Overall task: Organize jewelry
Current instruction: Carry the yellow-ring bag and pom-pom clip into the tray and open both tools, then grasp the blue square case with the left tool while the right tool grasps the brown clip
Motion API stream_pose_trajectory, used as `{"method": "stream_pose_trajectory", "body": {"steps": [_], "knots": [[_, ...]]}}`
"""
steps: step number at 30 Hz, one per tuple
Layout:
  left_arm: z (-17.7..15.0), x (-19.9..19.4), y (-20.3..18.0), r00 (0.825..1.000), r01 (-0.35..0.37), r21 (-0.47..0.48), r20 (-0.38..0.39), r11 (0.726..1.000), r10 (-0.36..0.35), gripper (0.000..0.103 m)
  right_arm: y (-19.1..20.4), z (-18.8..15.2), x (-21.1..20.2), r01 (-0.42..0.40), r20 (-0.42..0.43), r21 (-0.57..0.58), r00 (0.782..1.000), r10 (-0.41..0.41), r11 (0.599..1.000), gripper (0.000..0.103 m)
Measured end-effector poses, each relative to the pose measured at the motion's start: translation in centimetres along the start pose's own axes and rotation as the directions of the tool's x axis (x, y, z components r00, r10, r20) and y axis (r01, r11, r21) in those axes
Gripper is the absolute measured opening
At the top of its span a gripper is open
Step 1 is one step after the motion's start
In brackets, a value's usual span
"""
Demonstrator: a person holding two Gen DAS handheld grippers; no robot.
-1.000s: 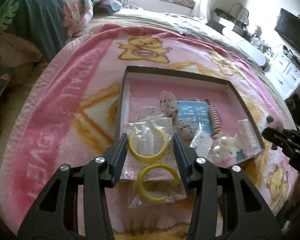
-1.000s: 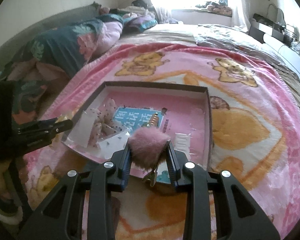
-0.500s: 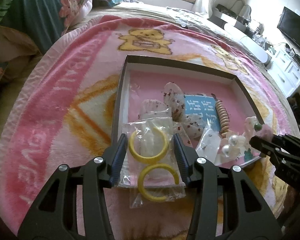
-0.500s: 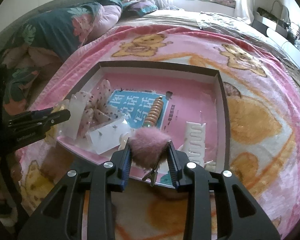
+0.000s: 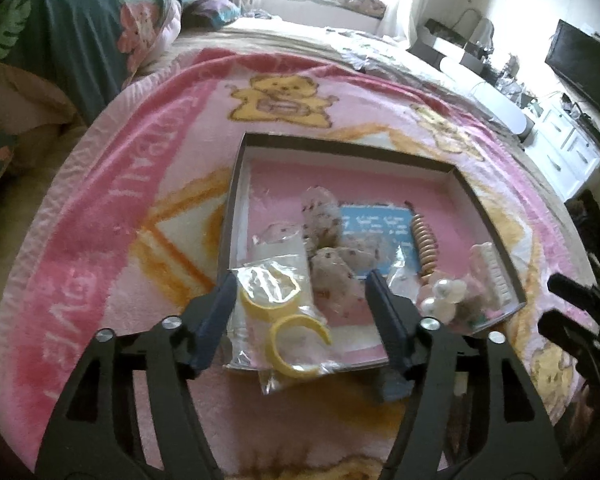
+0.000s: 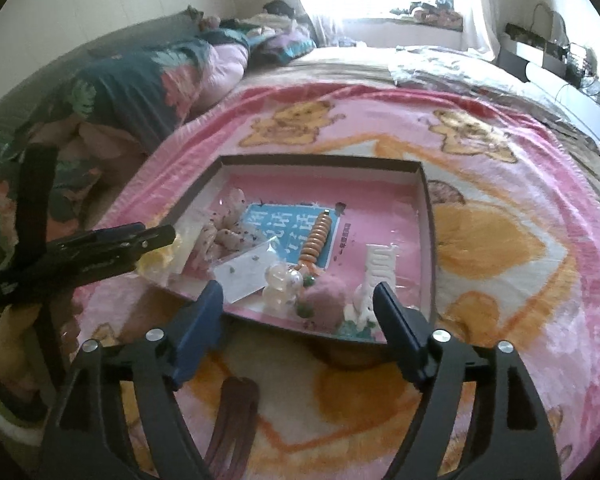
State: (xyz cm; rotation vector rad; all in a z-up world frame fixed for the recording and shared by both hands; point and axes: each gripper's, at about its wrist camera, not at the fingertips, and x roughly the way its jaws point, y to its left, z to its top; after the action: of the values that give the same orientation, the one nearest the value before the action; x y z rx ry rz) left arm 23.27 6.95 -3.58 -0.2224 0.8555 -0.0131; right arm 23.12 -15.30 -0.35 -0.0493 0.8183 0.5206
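Observation:
A shallow dark-rimmed box (image 5: 340, 148) with a pink floor lies on the pink bear blanket; it also shows in the right wrist view (image 6: 320, 160). My left gripper (image 5: 300, 300) is open. The clear bag of yellow bangles (image 5: 284, 320) lies between its fingers, across the box's near edge. My right gripper (image 6: 298, 300) is open. The pink fur pompom (image 6: 326, 300) rests in the box's near corner between its fingers. The box also holds speckled fabric pieces (image 5: 332, 248), a blue card (image 5: 380, 228), an orange bead coil (image 6: 318, 240), pearl pieces (image 5: 440, 296) and a white comb (image 6: 378, 264).
The pink blanket (image 5: 140, 208) covers a bed. A dark floral duvet (image 5: 72, 36) is heaped at the back left. A white cabinet (image 5: 568, 152) and a TV (image 5: 584, 64) stand at the right. The left gripper also shows in the right wrist view (image 6: 100, 252).
Both grippers have opened. The bangle bag dropped onto the box's near edge and the pompom dropped into the box. Both grippers have drawn back slightly.

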Motion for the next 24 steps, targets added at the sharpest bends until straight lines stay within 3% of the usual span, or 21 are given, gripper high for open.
{"method": "stream_pose_trajectory", "body": {"steps": [12,24], "knots": [[-0.4,-5.7,-1.2,0.996,0.006,0.009,0.089,1.0,-0.007,0.085,1.3,-2.7,-4.3,-0.047,0.026,-0.013,0.999,0.047,0.999,0.077],[-3.4,-7.6,-0.3,0.997,-0.048,0.018,0.062,0.999,0.047,0.087,4.0,-6.4,-3.2,-0.079,-0.058,-0.078,0.996,0.074,0.994,0.077]]}}
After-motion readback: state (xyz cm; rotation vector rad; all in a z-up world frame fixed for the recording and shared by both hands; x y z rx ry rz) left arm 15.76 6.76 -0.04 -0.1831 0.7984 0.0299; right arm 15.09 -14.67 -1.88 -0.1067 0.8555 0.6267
